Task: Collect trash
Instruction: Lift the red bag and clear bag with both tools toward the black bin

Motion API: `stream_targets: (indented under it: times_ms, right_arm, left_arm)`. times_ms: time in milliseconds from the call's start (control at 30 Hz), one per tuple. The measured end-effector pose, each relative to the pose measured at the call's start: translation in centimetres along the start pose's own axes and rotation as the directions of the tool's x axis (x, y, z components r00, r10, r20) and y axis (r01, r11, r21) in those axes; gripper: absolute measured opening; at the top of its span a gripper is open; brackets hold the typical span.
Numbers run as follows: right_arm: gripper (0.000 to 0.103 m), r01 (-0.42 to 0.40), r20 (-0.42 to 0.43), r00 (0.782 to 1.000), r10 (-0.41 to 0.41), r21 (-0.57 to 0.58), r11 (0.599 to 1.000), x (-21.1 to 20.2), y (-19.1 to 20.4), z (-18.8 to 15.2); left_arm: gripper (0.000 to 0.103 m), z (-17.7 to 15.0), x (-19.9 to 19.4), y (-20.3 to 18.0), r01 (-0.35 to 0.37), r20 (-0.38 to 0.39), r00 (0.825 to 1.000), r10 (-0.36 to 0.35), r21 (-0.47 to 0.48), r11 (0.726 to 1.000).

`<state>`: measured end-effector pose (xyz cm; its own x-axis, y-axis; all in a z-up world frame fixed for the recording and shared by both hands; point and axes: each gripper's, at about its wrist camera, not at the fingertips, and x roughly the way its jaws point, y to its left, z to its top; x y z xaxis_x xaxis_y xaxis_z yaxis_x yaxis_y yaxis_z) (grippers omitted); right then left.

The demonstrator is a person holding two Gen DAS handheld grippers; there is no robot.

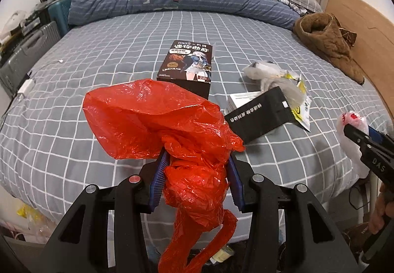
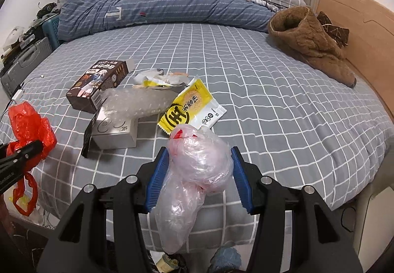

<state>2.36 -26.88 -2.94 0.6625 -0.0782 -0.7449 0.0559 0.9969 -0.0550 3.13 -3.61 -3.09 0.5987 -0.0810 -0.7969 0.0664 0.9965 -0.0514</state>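
My left gripper (image 1: pixel 197 162) is shut on a red plastic bag (image 1: pixel 152 120), held above the bed's near edge; the bag also shows in the right wrist view (image 2: pixel 29 125). My right gripper (image 2: pixel 199 159) is shut on a crumpled clear plastic bag (image 2: pixel 197 169), seen at the right edge of the left wrist view (image 1: pixel 349 125). On the bed lie a dark snack box (image 2: pixel 98 86), a white box (image 2: pixel 115 132) under bubble wrap (image 2: pixel 133 103), a yellow wrapper (image 2: pixel 189 105) and crumpled wrappers (image 2: pixel 157 78).
The grey checked bed (image 2: pixel 270 100) has a blue duvet (image 2: pixel 160 5) at the back and a brown fleece garment (image 2: pixel 312 44) at the right by the wooden headboard (image 2: pixel 364 34). A grey suitcase (image 2: pixel 22 64) and clutter stand at the left. Bags lie on the floor below.
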Motion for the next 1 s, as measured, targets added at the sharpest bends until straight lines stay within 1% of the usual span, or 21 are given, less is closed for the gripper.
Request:
stream_targets:
  times_ms: [233, 467, 533, 1000]
  right_arm:
    - [0.049, 0.003, 0.015, 1.000, -0.003, -0.002, 1.000, -1.8, 0.5, -0.9]
    - [0.049, 0.028, 0.027, 0.999, -0.027, -0.042, 0.999, -3.9, 1.3, -2.9]
    - [0.049, 0.020, 0.020, 1.000, -0.019, -0.040, 0.999, -4.3, 1.3, -3.6]
    - [0.049, -0.011, -0.018, 1.000, 0.010, -0.038, 0.999, -7.5, 2.3, -8.4]
  left_arm:
    - [0.044, -1.3, -1.5, -0.1, 0.012, 0.003, 1.000, -0.012, -0.003, 1.000]
    - [0.044, -2.7, -3.5, -0.6, 0.017, 0.016, 1.000, -0.017, -0.005, 1.000]
    - [0.044, -3.5, -4.0, -0.8, 0.021, 0.014, 1.000, -0.021, -0.004, 1.000]
    - [0.044, -8.6, -6.1, -2.0, 0.038, -0.043, 0.998, -0.037, 0.001, 0.999]
